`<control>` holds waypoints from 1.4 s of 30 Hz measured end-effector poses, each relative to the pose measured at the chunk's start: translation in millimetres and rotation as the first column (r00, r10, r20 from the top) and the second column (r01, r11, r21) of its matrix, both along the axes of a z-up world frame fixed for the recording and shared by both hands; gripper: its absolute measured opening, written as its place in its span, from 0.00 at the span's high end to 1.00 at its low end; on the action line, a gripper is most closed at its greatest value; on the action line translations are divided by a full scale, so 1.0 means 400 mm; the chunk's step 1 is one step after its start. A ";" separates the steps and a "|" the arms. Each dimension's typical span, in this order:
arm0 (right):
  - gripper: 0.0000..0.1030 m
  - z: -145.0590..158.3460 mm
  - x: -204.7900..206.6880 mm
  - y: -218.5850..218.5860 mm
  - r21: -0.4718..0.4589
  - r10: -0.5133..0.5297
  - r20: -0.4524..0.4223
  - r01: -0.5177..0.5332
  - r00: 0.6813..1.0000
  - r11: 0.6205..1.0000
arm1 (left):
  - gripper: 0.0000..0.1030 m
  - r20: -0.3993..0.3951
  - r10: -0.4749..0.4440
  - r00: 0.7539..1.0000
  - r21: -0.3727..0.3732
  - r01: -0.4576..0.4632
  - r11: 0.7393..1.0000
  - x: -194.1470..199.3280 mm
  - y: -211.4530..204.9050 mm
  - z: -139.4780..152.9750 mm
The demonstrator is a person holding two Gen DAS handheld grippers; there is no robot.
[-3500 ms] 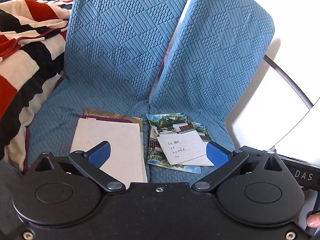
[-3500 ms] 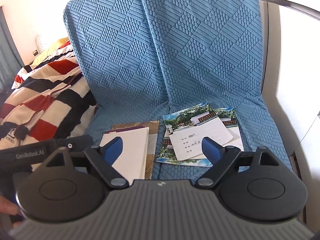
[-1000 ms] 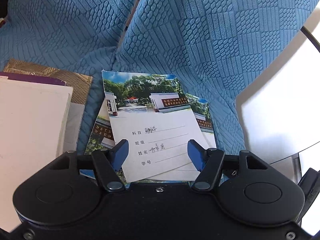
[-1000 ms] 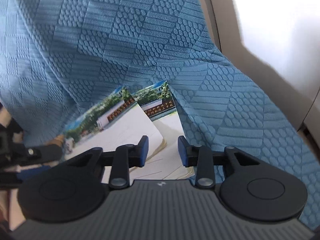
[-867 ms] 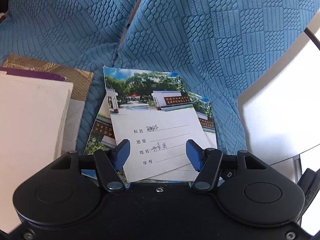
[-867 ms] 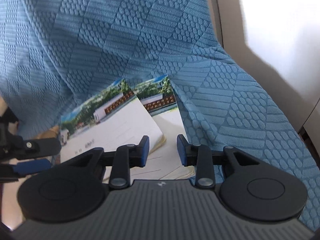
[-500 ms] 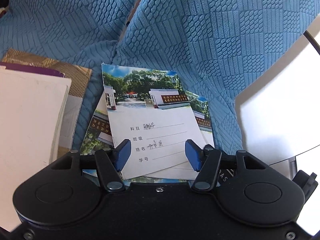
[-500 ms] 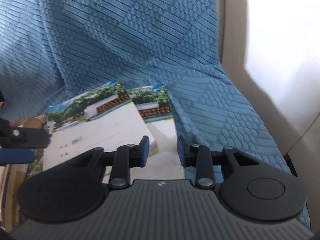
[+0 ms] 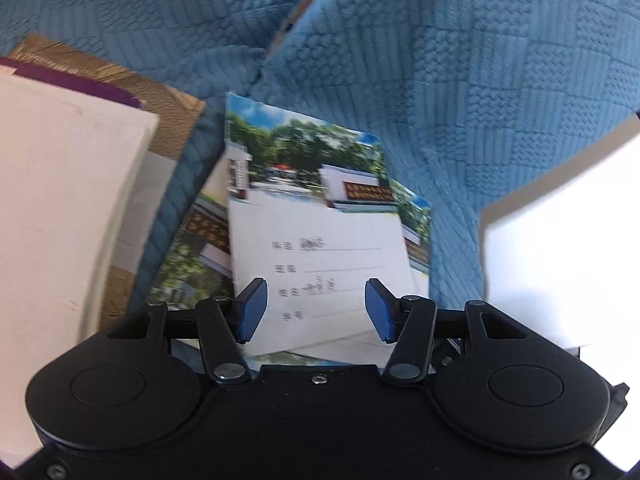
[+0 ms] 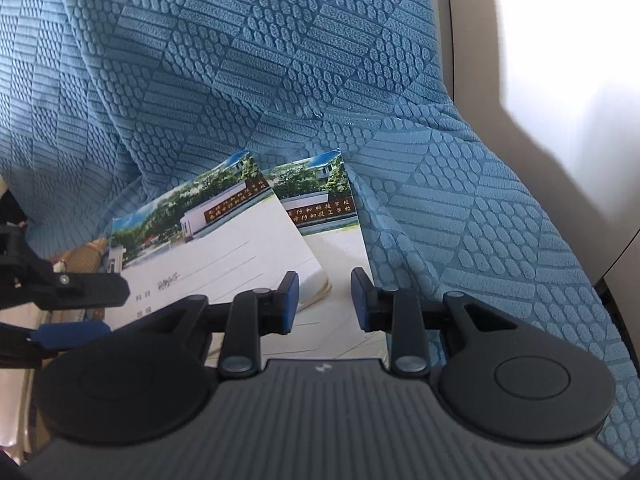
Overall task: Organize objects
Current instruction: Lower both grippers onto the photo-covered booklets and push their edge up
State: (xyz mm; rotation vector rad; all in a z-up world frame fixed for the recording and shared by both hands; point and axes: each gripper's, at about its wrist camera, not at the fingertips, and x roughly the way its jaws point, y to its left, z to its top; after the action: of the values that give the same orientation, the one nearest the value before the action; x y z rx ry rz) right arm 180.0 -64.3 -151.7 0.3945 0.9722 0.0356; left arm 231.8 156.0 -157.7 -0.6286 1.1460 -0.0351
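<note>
A stack of thin notebooks with a photo cover and a white label lies on the blue textured cover (image 9: 460,80). The top notebook (image 9: 316,240) sits askew on the ones below it (image 9: 188,256). My left gripper (image 9: 315,310) hovers over its near edge, its jaws closing; the pads stand either side of the label without pressing. From the right, my right gripper (image 10: 325,302) is narrowly open. The top notebook's (image 10: 224,240) curled corner is by its left pad, and a lower notebook (image 10: 332,240) shows through the gap. The left gripper's fingers (image 10: 80,288) reach in at the left.
A second pile lies to the left: a white book (image 9: 60,200) on a purple one (image 9: 80,84) and a gold-brown one (image 9: 160,120). The seat's right edge drops off to a bright white surface (image 9: 560,220). The cushion back (image 10: 280,60) rises behind the notebooks.
Both grippers have come in from farther back and now sit close over the notebooks. In the last second the left jaws narrowed and its view rolled slightly; the right gripper barely moved.
</note>
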 end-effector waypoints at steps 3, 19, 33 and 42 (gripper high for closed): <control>0.71 0.002 -0.003 -0.008 0.020 -0.014 -0.002 0.014 1.000 1.000 | 0.50 -0.029 0.006 1.000 0.042 -0.004 0.999 0.000 0.003 -0.009; 0.71 -0.003 -0.010 -0.025 0.065 -0.055 0.001 0.055 0.998 0.996 | 0.73 -0.018 0.079 0.997 -0.164 -0.081 0.983 -0.029 0.027 -0.023; 0.71 -0.012 -0.013 -0.046 0.173 -0.122 -0.008 0.121 0.993 0.978 | 0.80 -0.106 0.142 0.984 -0.393 -0.172 0.903 0.011 0.000 -0.113; 0.69 -0.082 -0.034 -0.144 0.593 -0.284 -0.142 0.311 0.948 0.743 | 0.77 -0.161 0.176 0.971 -0.399 -0.227 0.888 0.032 -0.018 -0.153</control>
State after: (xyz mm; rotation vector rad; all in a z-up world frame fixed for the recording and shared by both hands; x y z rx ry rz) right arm 166.5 -121.7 -184.4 1.1589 0.9121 0.0505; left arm 244.5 148.7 -218.7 -1.1428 1.1937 -0.0647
